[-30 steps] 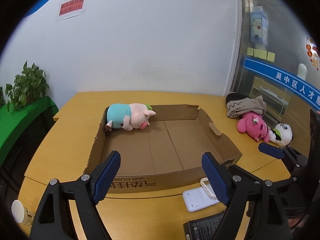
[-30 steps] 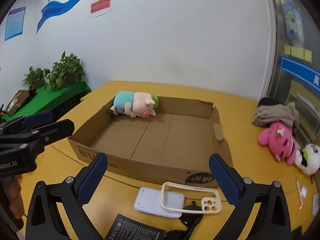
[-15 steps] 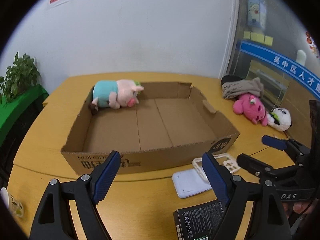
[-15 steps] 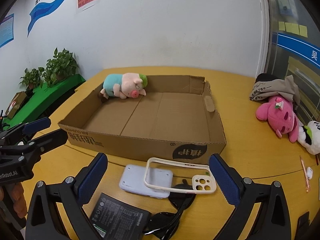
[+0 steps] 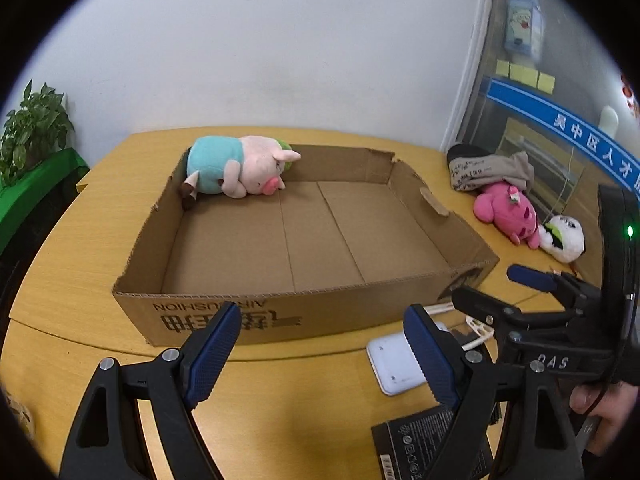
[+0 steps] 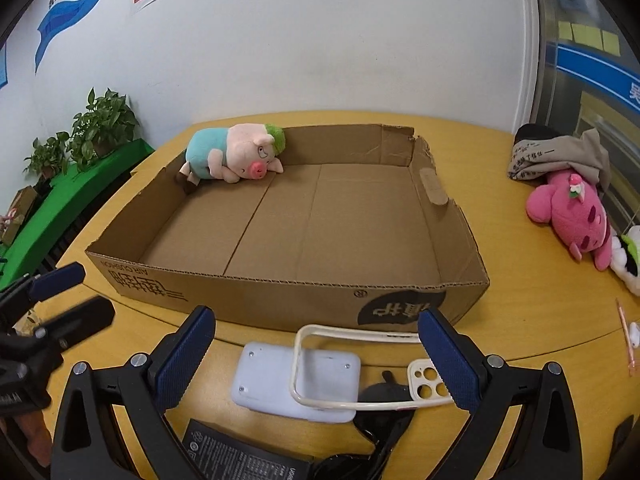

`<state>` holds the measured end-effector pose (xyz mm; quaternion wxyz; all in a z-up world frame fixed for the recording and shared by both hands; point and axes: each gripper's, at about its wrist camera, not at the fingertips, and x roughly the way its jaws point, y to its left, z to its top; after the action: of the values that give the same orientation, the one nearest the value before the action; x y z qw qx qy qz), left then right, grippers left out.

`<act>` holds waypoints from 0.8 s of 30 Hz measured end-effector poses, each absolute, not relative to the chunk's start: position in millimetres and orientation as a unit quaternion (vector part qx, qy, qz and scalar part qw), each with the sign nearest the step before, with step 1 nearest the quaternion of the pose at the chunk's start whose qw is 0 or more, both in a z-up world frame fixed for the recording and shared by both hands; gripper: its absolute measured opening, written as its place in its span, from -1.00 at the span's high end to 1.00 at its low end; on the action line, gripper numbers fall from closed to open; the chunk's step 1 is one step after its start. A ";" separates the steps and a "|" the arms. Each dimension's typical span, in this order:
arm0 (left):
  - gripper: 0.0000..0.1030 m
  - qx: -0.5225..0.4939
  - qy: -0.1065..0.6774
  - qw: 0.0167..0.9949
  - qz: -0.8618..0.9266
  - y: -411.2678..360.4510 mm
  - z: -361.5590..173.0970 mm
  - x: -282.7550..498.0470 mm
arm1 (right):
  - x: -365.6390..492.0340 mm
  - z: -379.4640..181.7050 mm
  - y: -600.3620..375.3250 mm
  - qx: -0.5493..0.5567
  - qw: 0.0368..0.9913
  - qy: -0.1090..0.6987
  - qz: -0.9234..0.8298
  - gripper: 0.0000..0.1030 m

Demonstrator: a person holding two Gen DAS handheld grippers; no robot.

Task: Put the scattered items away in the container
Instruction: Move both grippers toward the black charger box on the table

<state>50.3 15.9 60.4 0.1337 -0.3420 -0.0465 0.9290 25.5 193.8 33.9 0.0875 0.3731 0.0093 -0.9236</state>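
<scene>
Both the left gripper (image 5: 316, 350) and the right gripper (image 6: 316, 354) gape wide, holding nothing. The phone case (image 6: 362, 364) lies between the right gripper's fingers, the cardboard box (image 6: 280, 296) just beyond.

Black plastic grippers (image 6: 316, 354) — ribbed blue pads (image 6: 182, 362), silver screws, white "DAS" lettering, one green light.

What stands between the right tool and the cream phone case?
Nothing visible. The right tool is open above the cream phone case, which lies on the white device before the cardboard box.
</scene>
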 end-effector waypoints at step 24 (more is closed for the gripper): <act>-0.62 -0.380 -0.040 0.143 0.913 23.1 47.3 52.8 | 43.9 43.1 192.7 0.349 0.136 0.037 -0.926 -0.99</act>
<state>52.8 23.1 47.3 0.1434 -0.3805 -0.0404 0.9127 43.9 192.7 43.1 0.1356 0.3494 0.0371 -0.9264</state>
